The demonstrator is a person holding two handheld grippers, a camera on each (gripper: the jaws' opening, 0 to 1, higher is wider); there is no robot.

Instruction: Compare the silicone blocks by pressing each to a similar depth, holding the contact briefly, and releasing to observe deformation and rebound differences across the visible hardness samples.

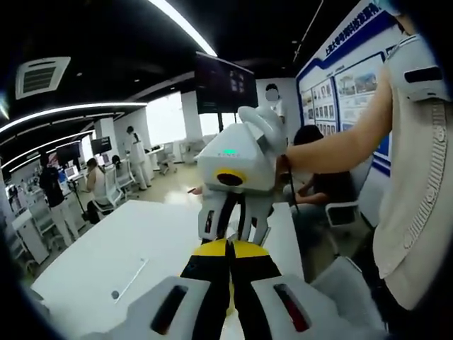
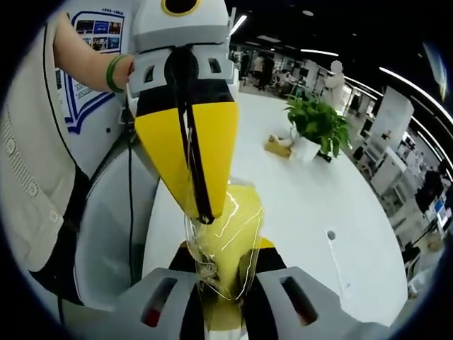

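My right gripper [image 2: 226,249] is shut on a soft yellow silicone block [image 2: 230,237] wrapped in shiny clear film, which stands up between its jaws. My left gripper [image 2: 203,214], yellow and black, comes down from the upper left with its jaws shut, and its tip touches the block's top left. In the left gripper view my left gripper [image 1: 228,245] is shut with nothing between its jaws. Just beyond it the white right gripper [image 1: 235,225] faces the camera, held by a hand; the block is hidden behind my left jaws.
A long white table [image 2: 304,212] lies below both grippers. On it are a potted plant [image 2: 316,122], a small tan item [image 2: 278,146], and a thin rod [image 1: 132,278]. A person [image 1: 417,191] stands close beside a white chair [image 2: 113,227]. Another person [image 1: 320,180] sits further back.
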